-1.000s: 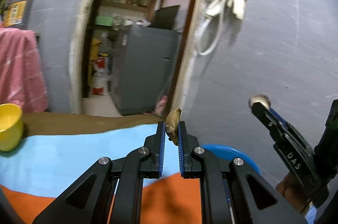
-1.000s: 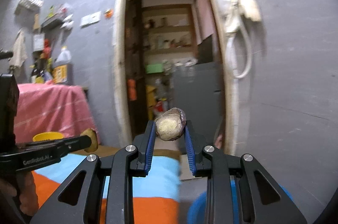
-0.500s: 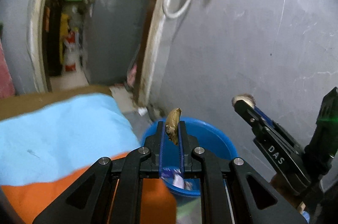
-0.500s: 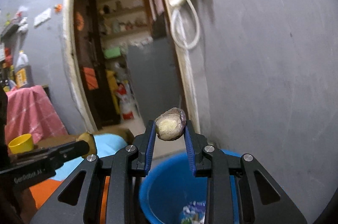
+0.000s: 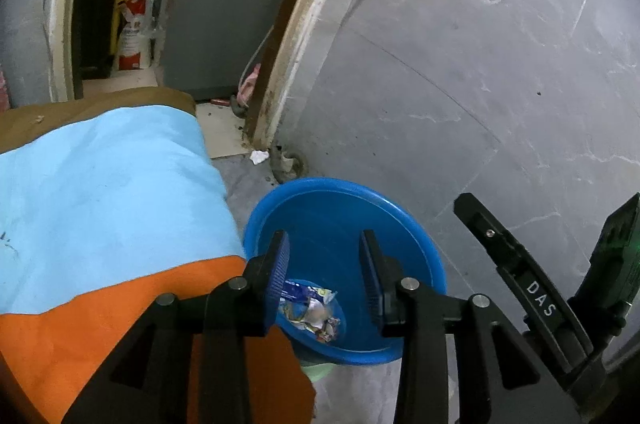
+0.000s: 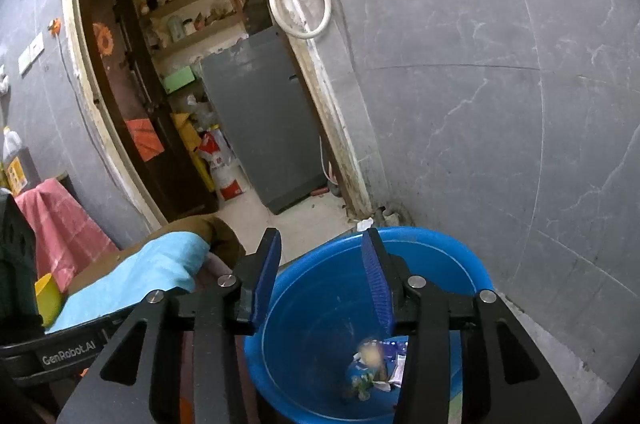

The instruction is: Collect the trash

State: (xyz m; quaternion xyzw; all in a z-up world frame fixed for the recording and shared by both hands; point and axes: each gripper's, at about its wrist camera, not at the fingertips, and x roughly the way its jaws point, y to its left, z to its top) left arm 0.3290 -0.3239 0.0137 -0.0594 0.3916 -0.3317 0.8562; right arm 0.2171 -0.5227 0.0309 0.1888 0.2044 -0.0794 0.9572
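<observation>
A blue plastic tub [image 5: 400, 220] stands on the floor beside the table; it also shows in the right wrist view [image 6: 448, 252]. Crumpled wrappers [image 5: 310, 308] lie at its bottom. My left gripper [image 5: 324, 264] is open and empty over the tub. My right gripper [image 6: 320, 276] is open and empty over the tub too. A blurred yellowish scrap [image 6: 372, 350] is falling inside the tub above the wrappers [image 6: 380, 372]. The right gripper's finger shows in the left wrist view [image 5: 516, 264].
The table edge, covered with a light blue cloth [image 5: 100, 184] and an orange cloth [image 5: 80, 336], lies left of the tub. A grey wall [image 5: 480, 84] stands behind it. A doorway [image 6: 192, 84] opens to a grey cabinet [image 6: 260, 128]. A yellow cup [image 6: 47, 298] sits far left.
Both grippers swung right and tilted down over the blue tub, then opened. The scraps they held have dropped out; one is still falling in the tub.
</observation>
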